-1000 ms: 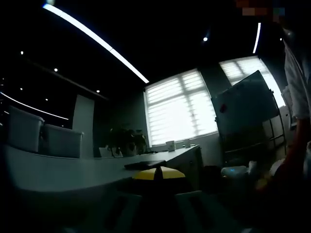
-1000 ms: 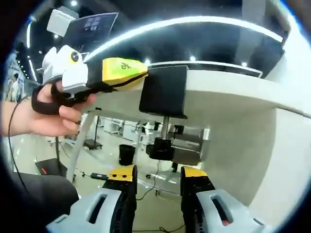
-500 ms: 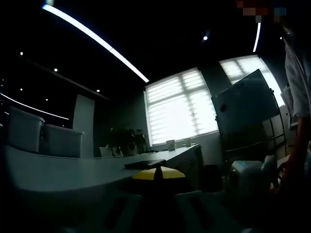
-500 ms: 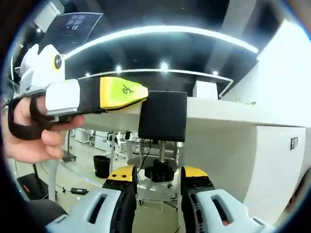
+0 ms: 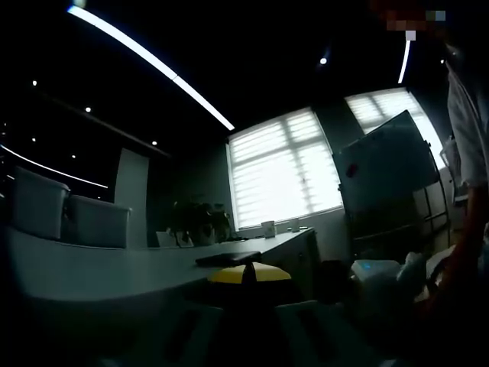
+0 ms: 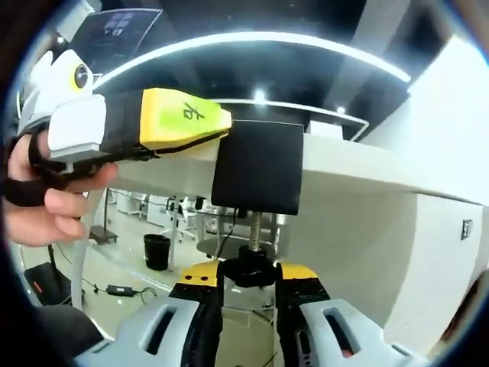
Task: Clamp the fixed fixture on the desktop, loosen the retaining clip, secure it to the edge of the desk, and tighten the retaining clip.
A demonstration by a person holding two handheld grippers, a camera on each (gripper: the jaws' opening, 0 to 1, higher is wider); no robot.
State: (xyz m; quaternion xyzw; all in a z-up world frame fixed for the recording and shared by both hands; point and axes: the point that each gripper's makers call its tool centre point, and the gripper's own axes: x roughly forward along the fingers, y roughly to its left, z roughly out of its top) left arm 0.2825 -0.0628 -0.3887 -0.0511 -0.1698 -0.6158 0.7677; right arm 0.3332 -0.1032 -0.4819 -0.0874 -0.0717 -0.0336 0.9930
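The black fixture (image 6: 258, 168) hangs on the edge of the white desk (image 6: 367, 176), with its threaded screw (image 6: 253, 229) running down to a black knob (image 6: 248, 264). My right gripper (image 6: 250, 275) reaches up from below, both yellow-tipped jaws pressed against that knob. My left gripper (image 6: 220, 126), held by a hand (image 6: 46, 210), comes in from the left and is shut on the fixture's top part. In the dark left gripper view, my left gripper (image 5: 246, 274) pinches the fixture's flat black plate (image 5: 228, 259) lying on the desk (image 5: 92, 271).
A whiteboard (image 5: 386, 164) on a stand and a bright blinded window (image 5: 283, 168) lie beyond the desk. Pale chair backs (image 5: 38, 206) stand at the left. Under the desk are a black bin (image 6: 155, 251), a floor cable (image 6: 122, 289) and the desk's white side panel (image 6: 359, 252).
My right gripper has risen to the knob and its jaws have come together on it. The left gripper has kept its hold on the fixture without moving.
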